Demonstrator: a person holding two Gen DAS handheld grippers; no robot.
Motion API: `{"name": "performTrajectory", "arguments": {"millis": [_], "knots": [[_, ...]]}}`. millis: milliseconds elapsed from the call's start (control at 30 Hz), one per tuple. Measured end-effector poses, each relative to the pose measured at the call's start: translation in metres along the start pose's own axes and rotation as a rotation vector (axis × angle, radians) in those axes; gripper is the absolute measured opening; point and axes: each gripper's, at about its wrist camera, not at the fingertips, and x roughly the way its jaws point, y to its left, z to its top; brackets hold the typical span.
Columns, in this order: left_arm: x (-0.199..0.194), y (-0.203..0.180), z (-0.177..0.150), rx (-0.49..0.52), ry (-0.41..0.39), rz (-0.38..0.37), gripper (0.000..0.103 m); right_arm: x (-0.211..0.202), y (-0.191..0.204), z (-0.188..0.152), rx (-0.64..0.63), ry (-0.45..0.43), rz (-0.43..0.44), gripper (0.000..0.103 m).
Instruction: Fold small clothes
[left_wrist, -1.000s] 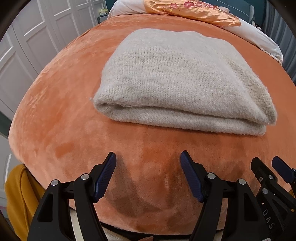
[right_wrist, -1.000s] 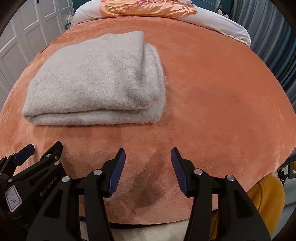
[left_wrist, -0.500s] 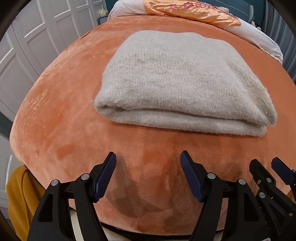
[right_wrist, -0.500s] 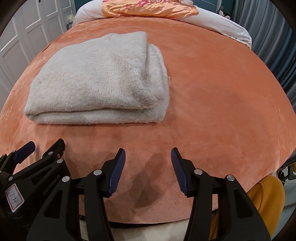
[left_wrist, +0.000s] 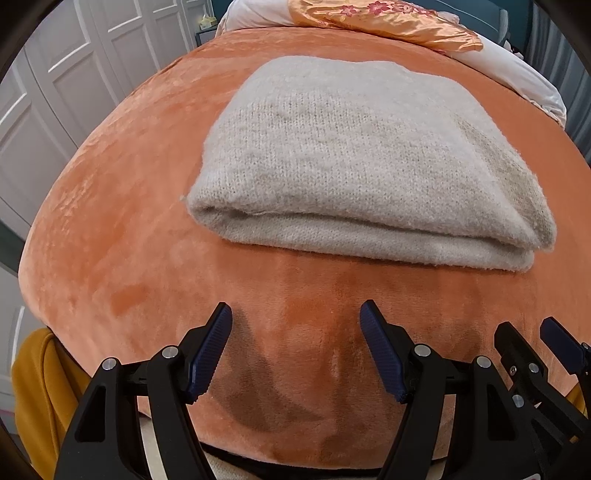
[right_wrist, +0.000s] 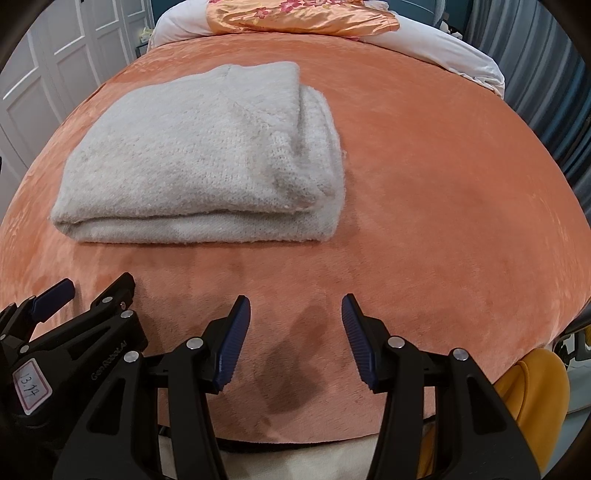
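Note:
A cream knitted garment (left_wrist: 362, 162) lies folded into a thick rectangle on the orange plush blanket (left_wrist: 122, 229). It also shows in the right wrist view (right_wrist: 207, 158), left of centre. My left gripper (left_wrist: 295, 317) is open and empty, hovering over the blanket just in front of the garment's near folded edge. My right gripper (right_wrist: 295, 306) is open and empty, in front of the garment's right end. Each gripper shows at the edge of the other's view: the right gripper (left_wrist: 532, 336) and the left gripper (right_wrist: 96, 291).
An orange floral pillow (left_wrist: 384, 18) and white bedding (right_wrist: 436, 48) lie at the far end of the bed. White panelled doors (left_wrist: 55, 74) stand to the left. A mustard-yellow cloth (right_wrist: 532, 391) hangs at the bed's near edge, which lies just below the grippers.
Both grippers have drifted slightly; the garment sits a little lower and nearer in both views. The jaws stay open and the garment has not moved on the blanket.

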Motion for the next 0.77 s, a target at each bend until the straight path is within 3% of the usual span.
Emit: {"name": "performTrajectory", "arguments": {"millis": [767], "knots": [[-0.0078, -0.0090, -0.0001, 0.009, -0.023, 0.023, 0.069, -0.0011, -0.0019, -0.0012, -0.001, -0.004, 0.001, 0.050]]}}
